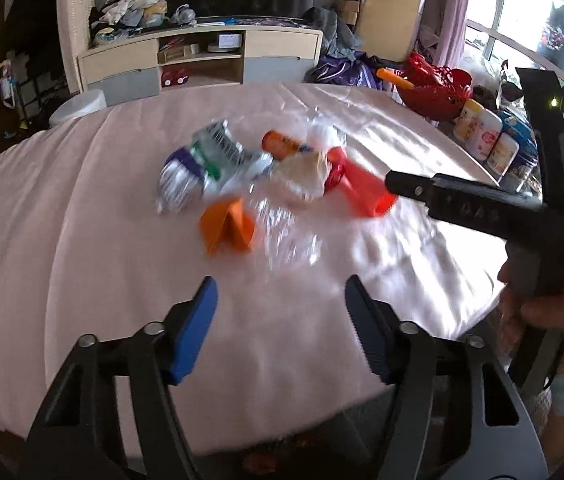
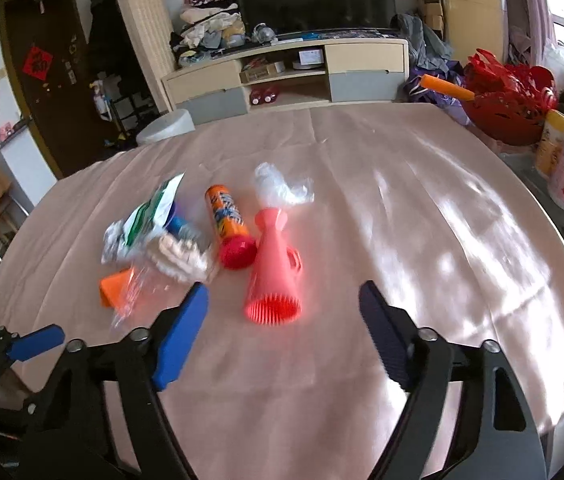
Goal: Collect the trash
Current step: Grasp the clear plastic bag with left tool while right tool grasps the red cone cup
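- Bench (image 2: 422, 208): round top under a pink cloth, patched with sunlight; trash clustered left of centre.
- Left gripper (image 1: 280, 328): blue-padded fingers (image 1: 196, 332) spread wide, holding nothing, hovering over the near edge of the bench, short of the pile.
- Right gripper (image 2: 282, 336): fingers (image 2: 180, 340) spread wide and empty, above the cloth, just short of the coral cone.
- Coral cone (image 2: 274, 268): plastic, lying on its side, ribbed wide mouth toward the right wrist camera, narrow end touching a white plastic wad (image 2: 278, 186).
- Orange tube (image 2: 228, 224): printed canister with red cap, lying just beside the cone on its left.
- Crumpled wrapper (image 2: 144, 216): silver, green and purple, at the left of the cluster.
- Beige crumpled wad (image 2: 180, 256): resting against the wrapper and near the tube's cap.
- Orange folded piece (image 2: 116, 286): nearest the edge, partly under clear crinkled film (image 2: 142, 292).
- Red basket (image 2: 510, 100): beyond the far right rim of the bench.
- Left-wrist view: motion-blurred; fine detail cannot be told.
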`<state>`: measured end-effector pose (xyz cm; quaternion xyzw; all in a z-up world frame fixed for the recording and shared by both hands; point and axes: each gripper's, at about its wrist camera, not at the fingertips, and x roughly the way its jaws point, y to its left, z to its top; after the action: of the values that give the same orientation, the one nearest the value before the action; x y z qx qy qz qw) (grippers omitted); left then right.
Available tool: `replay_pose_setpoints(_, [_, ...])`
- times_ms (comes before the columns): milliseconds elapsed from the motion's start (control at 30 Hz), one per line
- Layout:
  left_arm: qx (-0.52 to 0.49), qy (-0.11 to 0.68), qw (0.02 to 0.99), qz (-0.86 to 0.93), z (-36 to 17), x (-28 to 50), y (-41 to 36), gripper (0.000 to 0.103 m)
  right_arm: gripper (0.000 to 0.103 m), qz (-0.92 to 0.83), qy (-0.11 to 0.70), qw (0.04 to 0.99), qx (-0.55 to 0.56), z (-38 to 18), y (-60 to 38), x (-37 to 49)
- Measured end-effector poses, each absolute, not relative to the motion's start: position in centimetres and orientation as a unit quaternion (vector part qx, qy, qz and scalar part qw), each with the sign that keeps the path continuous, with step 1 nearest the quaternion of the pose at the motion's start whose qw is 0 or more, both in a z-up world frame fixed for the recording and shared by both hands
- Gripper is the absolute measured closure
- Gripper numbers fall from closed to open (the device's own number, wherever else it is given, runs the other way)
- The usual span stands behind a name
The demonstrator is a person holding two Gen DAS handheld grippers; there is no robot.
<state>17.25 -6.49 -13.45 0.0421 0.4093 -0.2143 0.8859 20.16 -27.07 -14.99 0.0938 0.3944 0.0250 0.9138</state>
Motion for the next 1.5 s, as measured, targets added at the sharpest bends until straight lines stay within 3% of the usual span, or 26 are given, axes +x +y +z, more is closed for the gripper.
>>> replay_pose_setpoints(100, [0.034,0.415,0.884,-0.215,-13.8,19.1,-7.1,0.054,0.035,0.033,0.396,0.913,0.094,-15.4,-26.9,21.2])
replay_pose_setpoints(400, [0.036,0.434,0.871,-0.225,-16.4,21.9,-8.9,0.066,0.037,0.041,0.418,0.903,0.087,-18.1,-26.3,22.8])
replay_pose_setpoints(600, [0.039,0.425,0.874,-0.232,-16.4,21.9,-9.0,0.071,0.065,0.049,0.420,0.902,0.088,-18.4,-26.3,22.9])
replay_pose_setpoints(700, [0.040,0.418,0.876,-0.238,-16.0,21.4,-9.1,0.082,0.065,0.049,0.416,0.904,0.081,-18.3,-26.2,22.4])
replay_pose_setpoints(800, [0.046,0.411,0.879,-0.238,-15.5,20.5,-8.9,0.085,0.065,0.052,0.412,0.906,0.081,-18.0,-26.0,21.7])
replay_pose_setpoints(1500, [0.043,0.382,0.895,-0.227,-12.5,10.8,-3.7,0.090,0.066,0.089,0.375,0.918,0.092,-14.5,-23.2,11.0])
